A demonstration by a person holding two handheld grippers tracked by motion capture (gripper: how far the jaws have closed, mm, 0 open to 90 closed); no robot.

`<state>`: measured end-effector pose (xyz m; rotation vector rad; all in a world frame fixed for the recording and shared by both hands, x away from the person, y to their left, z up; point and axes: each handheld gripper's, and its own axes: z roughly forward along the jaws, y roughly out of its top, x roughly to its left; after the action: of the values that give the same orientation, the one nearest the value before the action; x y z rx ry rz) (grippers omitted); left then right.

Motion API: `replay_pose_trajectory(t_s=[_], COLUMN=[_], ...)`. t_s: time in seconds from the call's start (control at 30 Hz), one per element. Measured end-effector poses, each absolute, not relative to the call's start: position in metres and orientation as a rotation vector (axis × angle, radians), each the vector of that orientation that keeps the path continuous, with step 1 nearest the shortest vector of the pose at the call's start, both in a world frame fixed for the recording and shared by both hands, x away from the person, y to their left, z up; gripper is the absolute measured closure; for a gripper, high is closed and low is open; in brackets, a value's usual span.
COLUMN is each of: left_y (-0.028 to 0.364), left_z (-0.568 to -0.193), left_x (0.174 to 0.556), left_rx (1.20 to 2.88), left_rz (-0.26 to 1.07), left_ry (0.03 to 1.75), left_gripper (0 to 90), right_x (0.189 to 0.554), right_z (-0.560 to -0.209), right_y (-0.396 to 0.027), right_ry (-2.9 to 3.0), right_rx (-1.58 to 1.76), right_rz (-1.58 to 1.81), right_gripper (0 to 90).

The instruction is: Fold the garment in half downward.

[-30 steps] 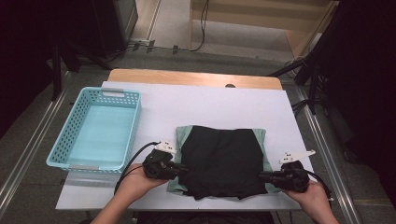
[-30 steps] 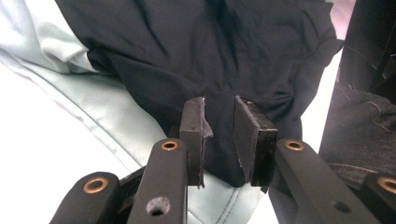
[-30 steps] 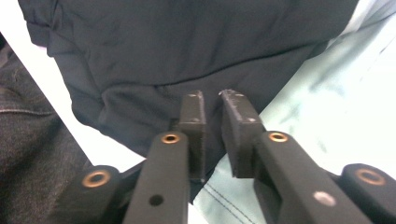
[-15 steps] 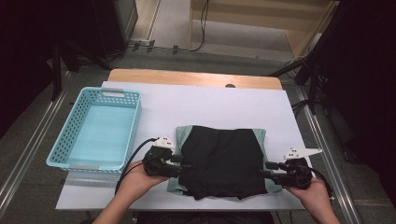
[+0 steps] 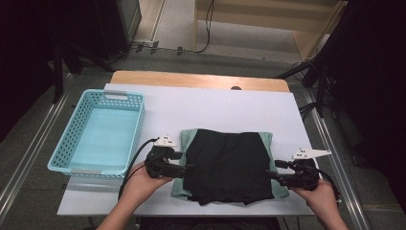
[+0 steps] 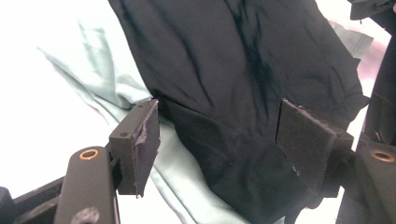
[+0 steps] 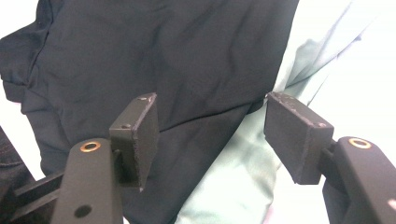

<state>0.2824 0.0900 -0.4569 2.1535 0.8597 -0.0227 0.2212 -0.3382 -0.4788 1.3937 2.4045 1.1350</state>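
So there's a black garment [image 5: 226,165] lying flat near the front edge of the white table [image 5: 210,108], folded into a rough square on top of a pale green garment [image 5: 186,143] that peeks out along the left and right sides. The left tongs [image 5: 184,168] sit at the left edge of the pile and the right tongs [image 5: 274,174] at the right edge, each pointing inward at the cloth, with a hand behind each one. Both have just been opening up. In the left gripper view the two pads stand well apart with the black fabric and a strip of the green one lying between them, not pinched. Same story in the right gripper view: wide gap, black cloth and the green edge underneath, pads clear of both. Off to the left there's a light blue basket [image 5: 72,143] just beside the pile, nothing in it that I can see.
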Motion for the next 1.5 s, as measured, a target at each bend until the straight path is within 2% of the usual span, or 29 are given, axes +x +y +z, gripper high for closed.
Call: replay_pose_trajectory(t_s=[0.63,1.5], left_y=[0.086,0.069], left_z=[-0.454,-0.459], left_x=[0.29,0.313], left_rx=[2.147,2.161], left_rz=[0.065,0.111], left_ry=[0.921,0.952], left_gripper=[28.2,28.3], right_x=[0.235,0.258], right_z=[-0.478,-0.48], right_y=[-0.338,-0.339], right_ry=[2.349,2.264], right_rx=[1.431,1.486], right_rz=[1.142,1.11], right_gripper=[31.4,26.5])
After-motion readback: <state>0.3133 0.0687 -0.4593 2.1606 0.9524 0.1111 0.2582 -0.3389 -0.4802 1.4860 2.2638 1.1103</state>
